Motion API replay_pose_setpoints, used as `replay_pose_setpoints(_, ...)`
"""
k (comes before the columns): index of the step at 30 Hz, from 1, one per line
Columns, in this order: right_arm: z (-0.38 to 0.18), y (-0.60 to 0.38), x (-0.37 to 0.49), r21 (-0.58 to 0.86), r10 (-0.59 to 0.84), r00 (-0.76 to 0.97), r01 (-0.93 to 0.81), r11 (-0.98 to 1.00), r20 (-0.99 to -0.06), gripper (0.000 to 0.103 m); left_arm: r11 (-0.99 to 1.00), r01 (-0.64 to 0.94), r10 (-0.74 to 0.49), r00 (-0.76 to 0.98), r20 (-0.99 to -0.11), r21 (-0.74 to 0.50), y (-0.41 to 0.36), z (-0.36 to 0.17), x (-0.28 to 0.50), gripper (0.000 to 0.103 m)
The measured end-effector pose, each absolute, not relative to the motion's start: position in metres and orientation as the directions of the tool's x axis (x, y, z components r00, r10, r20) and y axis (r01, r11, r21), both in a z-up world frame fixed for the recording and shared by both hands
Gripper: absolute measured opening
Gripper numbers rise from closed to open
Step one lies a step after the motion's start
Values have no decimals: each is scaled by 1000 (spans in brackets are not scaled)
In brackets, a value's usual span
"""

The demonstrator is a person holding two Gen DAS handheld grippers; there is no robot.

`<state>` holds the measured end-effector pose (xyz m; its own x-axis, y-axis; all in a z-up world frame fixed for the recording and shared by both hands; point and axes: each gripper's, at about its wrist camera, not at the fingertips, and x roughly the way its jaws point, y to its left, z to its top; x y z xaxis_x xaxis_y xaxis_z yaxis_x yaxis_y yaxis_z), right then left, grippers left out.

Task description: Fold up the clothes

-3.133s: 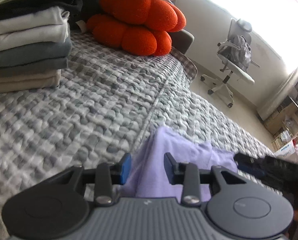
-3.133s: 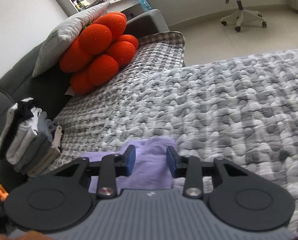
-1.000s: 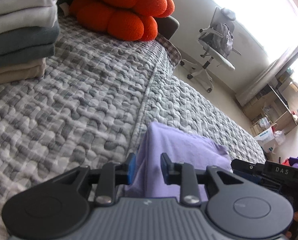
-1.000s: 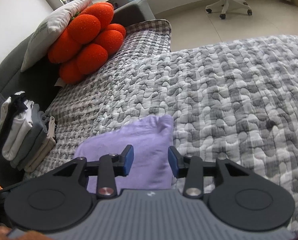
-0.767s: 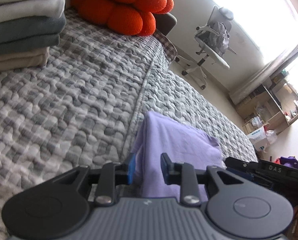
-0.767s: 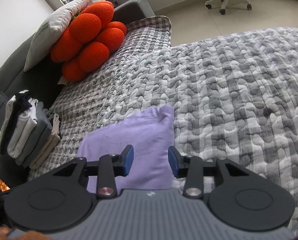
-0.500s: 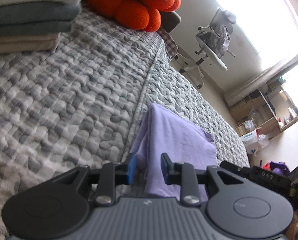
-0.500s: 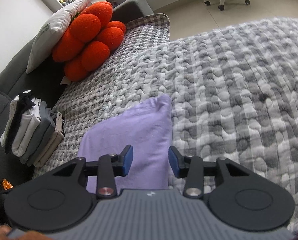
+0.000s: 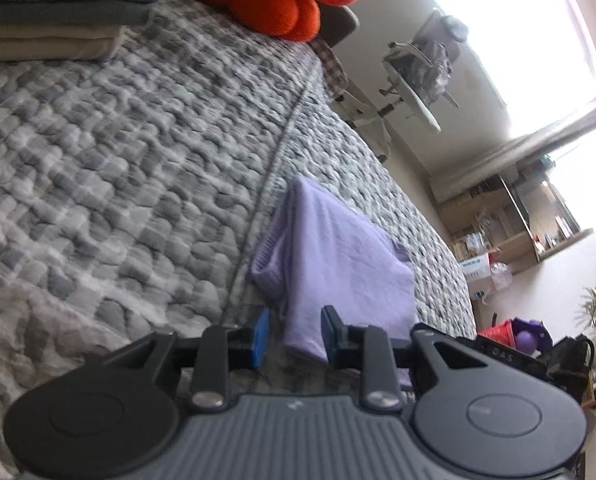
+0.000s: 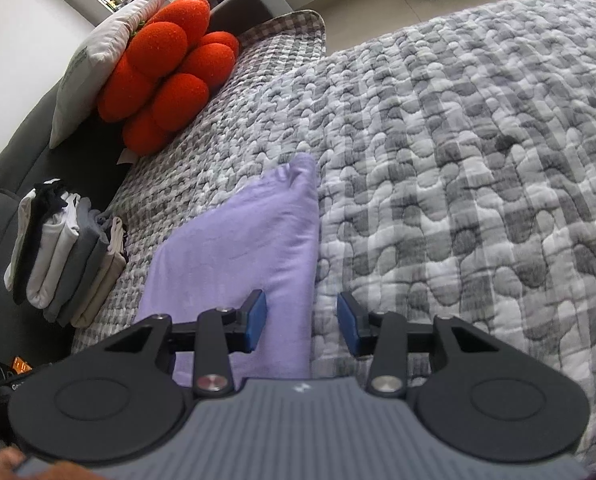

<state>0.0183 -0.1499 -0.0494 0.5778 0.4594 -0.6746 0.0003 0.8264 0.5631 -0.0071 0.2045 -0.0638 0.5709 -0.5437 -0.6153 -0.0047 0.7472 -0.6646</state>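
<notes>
A folded lilac garment [image 9: 338,256] lies flat on the grey quilted bed cover [image 9: 117,140]. Its near corner sits between the blue pads of my left gripper [image 9: 295,336], which is open by a narrow gap and low over the bed. In the right wrist view, the lilac garment [image 10: 249,248] stretches away from me. My right gripper [image 10: 302,322] is open wide, straddling the garment's right edge. One pad is over the cloth and the other over the bed cover [image 10: 458,160].
A stack of folded clothes [image 10: 65,252] stands at the far left by the dark sofa back, near an orange lumpy cushion [image 10: 169,80] and a white pillow [image 10: 93,60]. An office chair [image 9: 414,80] stands on the floor past the bed's far edge.
Both grippers have drawn back from the garment, so more of it shows ahead. Its near corner now appears between the left pads. The garment has stayed on the bed.
</notes>
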Motion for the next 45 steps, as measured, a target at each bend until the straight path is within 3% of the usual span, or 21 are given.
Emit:
replay_pose_setpoints(1, -50, -150, 18, 564, 460, 577, 0, 826, -675, 44, 751, -1, -542, 570, -617, -660, 202, -64, -7, 25)
replay_pose_setpoints(3, -50, -149, 18, 565, 461, 578, 1, 825, -674, 44, 773, 5, -519, 580, -628, -635, 197, -63, -6, 8)
replay_pose_setpoints(5, -51, -148, 18, 567, 463, 577, 0, 824, -673, 45, 785, 27, -504, 609, -613, -618, 194, -56, -9, 4)
replay_pose_setpoints(9, -51, -150, 18, 569, 469, 575, -7, 822, -671, 47, 812, 57, -469, 655, -592, -580, 190, -44, -14, 3)
replay_pose_setpoints(16, -48, -145, 17, 534, 456, 581, -42, 844, -675, 48, 860, 27, -416, 617, -668, -510, 188, -61, -6, 4)
replay_pose_setpoints(26, -32, -132, 8, 428, 411, 672, -152, 891, -616, 48, 893, 162, -394, 730, -558, -419, 170, -34, -11, 6)
replay_pose_setpoints(34, -33, -97, 4, 310, 448, 669, -324, 894, -593, 36, 898, 316, -436, 730, -527, -306, 127, -47, 19, 6)
replay_pose_setpoints(45, -50, -77, -9, 164, 424, 612, -435, 885, -667, 29, 939, 262, -341, 780, -524, -222, 119, -69, 51, 4)
